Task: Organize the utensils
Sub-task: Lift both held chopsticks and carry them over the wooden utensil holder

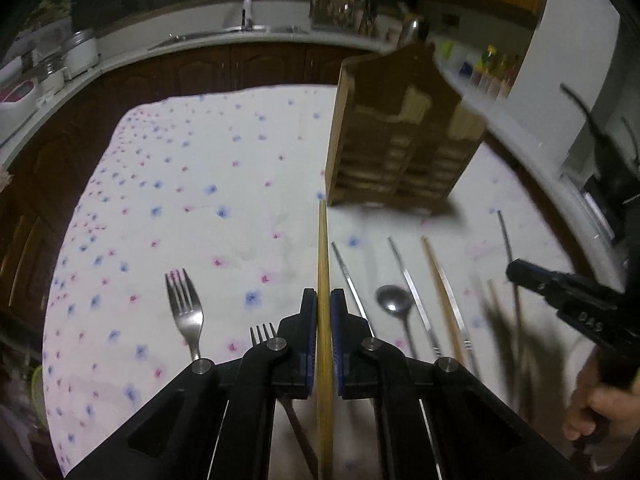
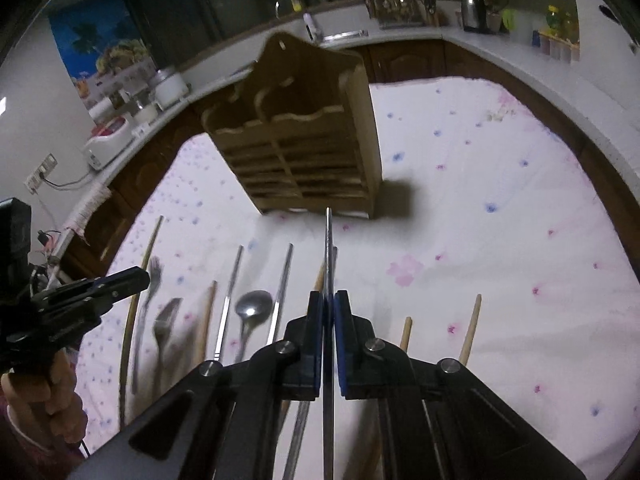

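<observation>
Clamped between the blue pads of the left gripper [image 1: 324, 300] is a pale wooden chopstick [image 1: 322, 248], round and straw-coloured, running straight ahead from the jaws, its tip reaching toward the foot of the rack [image 1: 396, 140]. Over on the other side, the right gripper [image 2: 329, 300] is pinched tight on a thin metal chopstick [image 2: 329, 240], flat, grey and shiny, also pointing at the rack's base.

That rack is a wooden box with slatted fronts, scalloped upper edges and several upright compartments, standing on the cloth [image 1: 180, 184] ahead of both grippers.

More utensils lie in a loose row on the cloth. A steel fork [image 1: 185, 312] with four tines lies left of the left gripper, and a smaller fork [image 1: 262, 334] sits just beside that gripper's arm. To the right lie a steel spoon [image 1: 394, 300] with a round bowl, metal chopsticks [image 1: 412, 284] and a tan wooden one [image 1: 444, 292]. From the right wrist view, two wooden ends [image 2: 472, 328] poke out beside the right gripper.

Underneath, the cloth is white, printed with small blue and pink flowers, slightly creased. A pale counter [image 2: 500, 46] curves round behind.
</observation>
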`<state>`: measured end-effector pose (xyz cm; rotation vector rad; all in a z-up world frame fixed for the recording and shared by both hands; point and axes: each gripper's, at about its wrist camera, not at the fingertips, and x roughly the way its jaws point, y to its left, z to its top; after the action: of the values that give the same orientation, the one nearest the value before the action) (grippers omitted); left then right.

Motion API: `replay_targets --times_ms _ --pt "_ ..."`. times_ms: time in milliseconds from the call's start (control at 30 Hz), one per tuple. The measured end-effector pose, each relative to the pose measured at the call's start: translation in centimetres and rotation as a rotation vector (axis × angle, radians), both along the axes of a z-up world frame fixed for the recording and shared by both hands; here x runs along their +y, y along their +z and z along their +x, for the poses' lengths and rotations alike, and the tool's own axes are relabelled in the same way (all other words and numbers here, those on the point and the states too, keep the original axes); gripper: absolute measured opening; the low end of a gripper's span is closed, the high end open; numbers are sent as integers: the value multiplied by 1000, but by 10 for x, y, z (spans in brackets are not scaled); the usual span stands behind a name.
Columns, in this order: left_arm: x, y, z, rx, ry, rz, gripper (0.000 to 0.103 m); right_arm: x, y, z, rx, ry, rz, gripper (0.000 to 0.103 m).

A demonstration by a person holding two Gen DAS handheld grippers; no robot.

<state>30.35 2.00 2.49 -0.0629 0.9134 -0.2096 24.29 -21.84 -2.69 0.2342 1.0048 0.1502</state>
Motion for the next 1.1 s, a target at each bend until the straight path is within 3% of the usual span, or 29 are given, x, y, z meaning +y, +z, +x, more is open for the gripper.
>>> replay_targets --times_ms 533,900,1100 --pt "31 63 -98 -158 6 -115 5 3 72 -51 -192 -4 16 6" --pt "36 84 -115 -249 17 -137 5 -4 88 -59 -254 -16 22 6" --pt "41 94 -122 -343 41 -177 5 -6 95 -56 -281 -16 35 6"
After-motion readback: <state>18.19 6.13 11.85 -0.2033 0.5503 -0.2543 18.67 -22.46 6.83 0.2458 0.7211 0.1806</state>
